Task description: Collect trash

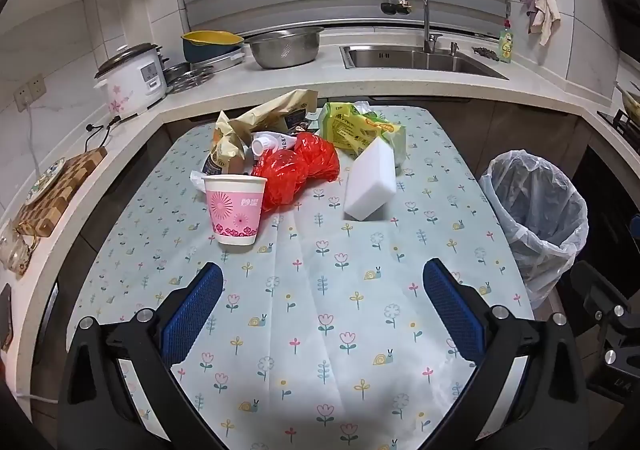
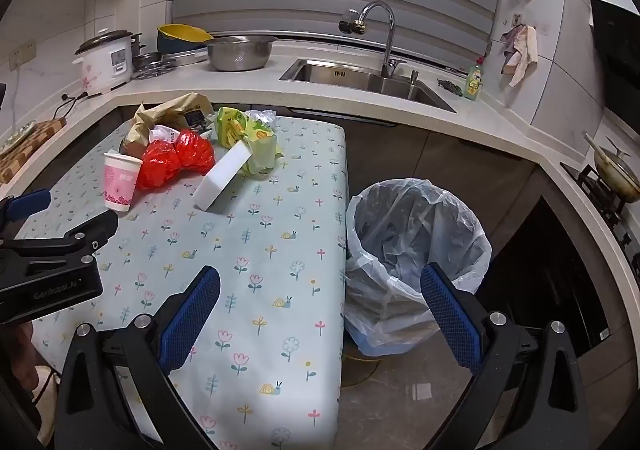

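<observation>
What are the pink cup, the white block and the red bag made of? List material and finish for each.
Pink cup: likely paper, matte printed wall, rolled rim.
White block: probably foam sponge, matte, sharp-edged, no label.
Red bag: thin plastic film, glossy, crumpled, with highlights.

Ahead of the left hand-held gripper, open and empty, the flowered counter lay bare up to the pink paper cup and the white sponge block. Behind these, the red bag and wrappers crowded together. Between the right hand-held gripper fingers, the lined bin stood open-mouthed just beside the counter's edge.
</observation>
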Tool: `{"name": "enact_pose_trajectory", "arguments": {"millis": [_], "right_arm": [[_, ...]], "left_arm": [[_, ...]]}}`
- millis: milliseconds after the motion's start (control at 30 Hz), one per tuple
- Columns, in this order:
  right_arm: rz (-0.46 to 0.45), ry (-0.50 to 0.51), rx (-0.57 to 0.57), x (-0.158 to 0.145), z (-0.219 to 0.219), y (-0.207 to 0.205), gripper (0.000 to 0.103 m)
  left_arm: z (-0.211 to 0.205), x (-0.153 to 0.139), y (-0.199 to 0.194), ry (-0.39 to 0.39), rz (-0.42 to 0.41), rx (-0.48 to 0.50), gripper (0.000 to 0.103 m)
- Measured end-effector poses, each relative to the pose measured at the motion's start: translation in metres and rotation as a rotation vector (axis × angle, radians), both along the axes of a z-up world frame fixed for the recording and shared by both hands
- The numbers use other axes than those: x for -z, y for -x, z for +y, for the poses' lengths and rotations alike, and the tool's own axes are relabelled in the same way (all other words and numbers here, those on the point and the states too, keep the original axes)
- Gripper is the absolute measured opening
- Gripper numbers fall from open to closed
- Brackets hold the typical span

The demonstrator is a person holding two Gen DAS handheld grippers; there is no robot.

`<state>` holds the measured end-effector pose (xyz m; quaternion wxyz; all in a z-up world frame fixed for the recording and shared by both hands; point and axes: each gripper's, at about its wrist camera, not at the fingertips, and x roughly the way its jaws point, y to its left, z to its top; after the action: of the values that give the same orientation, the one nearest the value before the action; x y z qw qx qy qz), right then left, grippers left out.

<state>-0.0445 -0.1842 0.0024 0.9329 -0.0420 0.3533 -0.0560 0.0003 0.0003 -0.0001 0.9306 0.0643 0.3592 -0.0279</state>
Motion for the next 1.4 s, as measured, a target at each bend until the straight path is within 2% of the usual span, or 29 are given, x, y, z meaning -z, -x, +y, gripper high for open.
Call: {"name": "enact_pose_trajectory", "arguments": {"millis": [1067, 1400], "right_arm": [[-0.002, 0.004, 0.001, -0.003, 0.001, -0.003, 0.096], [-0.001, 0.007, 0.006, -0.003, 0.003, -0.004, 0.096]], "left_arm": [[-0.004, -0.003, -0.001, 0.021, 0.006, -0.002, 0.096], [0.006, -0.005, -0.004, 0.033, 0.005, -0.007, 0.096]]}}
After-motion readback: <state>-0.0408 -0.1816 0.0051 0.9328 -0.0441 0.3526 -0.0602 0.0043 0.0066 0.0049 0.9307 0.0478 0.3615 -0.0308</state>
